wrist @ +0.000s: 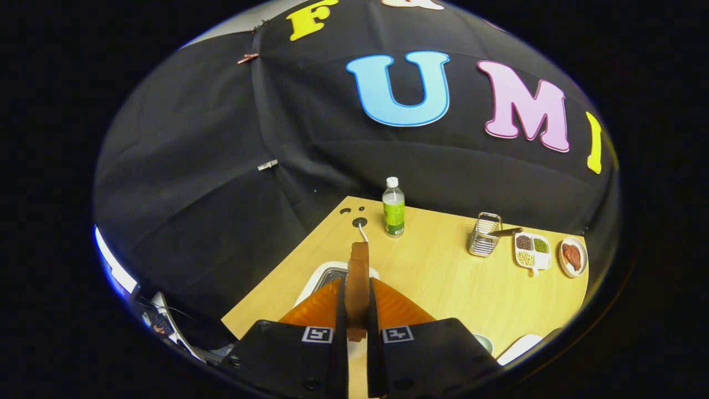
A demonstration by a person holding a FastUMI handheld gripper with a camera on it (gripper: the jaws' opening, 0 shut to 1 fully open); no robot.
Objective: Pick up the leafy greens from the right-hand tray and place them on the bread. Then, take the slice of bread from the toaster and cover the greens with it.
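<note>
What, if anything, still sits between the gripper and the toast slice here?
Nothing visible. The gripper is shut on the bread slice, both orange fingers pressing its faces. The slice stands edge-on above the toaster. The bread it must cover is not identifiable, so that path can't be judged.

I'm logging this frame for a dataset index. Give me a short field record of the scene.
gripper: fingers shut on bread slice
bread slice: held upright on edge, above toaster
toaster: white, just ahead of the fingers
table: light wood
bottle: upright, beyond toaster
wire rack: beside divided dish
divided dish: three fillings
oval plate: red food
</note>
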